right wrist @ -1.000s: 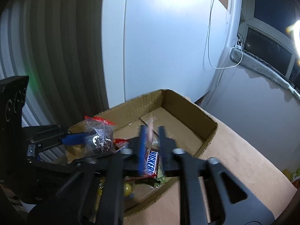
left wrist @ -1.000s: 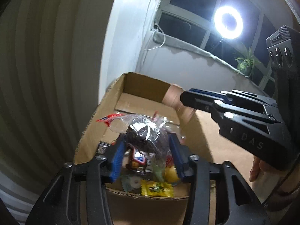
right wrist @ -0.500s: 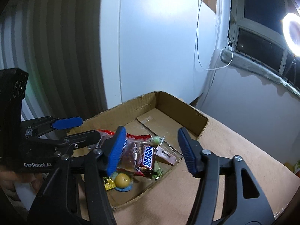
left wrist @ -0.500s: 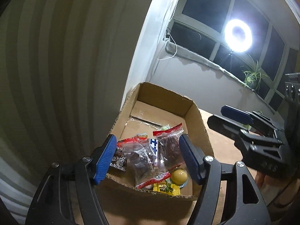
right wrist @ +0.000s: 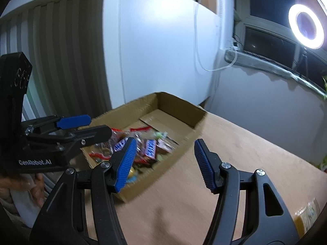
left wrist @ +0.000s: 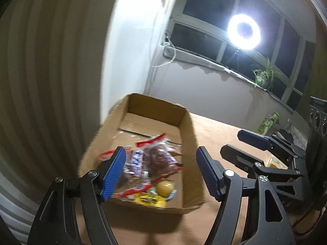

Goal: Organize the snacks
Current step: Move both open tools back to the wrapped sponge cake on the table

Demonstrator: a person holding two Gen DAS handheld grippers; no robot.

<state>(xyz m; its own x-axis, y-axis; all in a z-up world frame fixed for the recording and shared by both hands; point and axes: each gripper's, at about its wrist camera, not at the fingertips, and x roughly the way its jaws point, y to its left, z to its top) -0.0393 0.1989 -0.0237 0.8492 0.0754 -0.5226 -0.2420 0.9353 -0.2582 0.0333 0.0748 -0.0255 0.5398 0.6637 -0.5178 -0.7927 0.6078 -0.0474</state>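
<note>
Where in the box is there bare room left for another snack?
The far half of the cardboard box, up against its back wall, shows bare floor. The near end is crowded with the snack pile. The table to the right of the box is bare too.

The snacks [left wrist: 147, 163] in the cardboard box [left wrist: 190, 143] were smeared by blur, most labels unreadable; a packet [right wrist: 308, 214] was cut off at the right wrist view's edge
</note>
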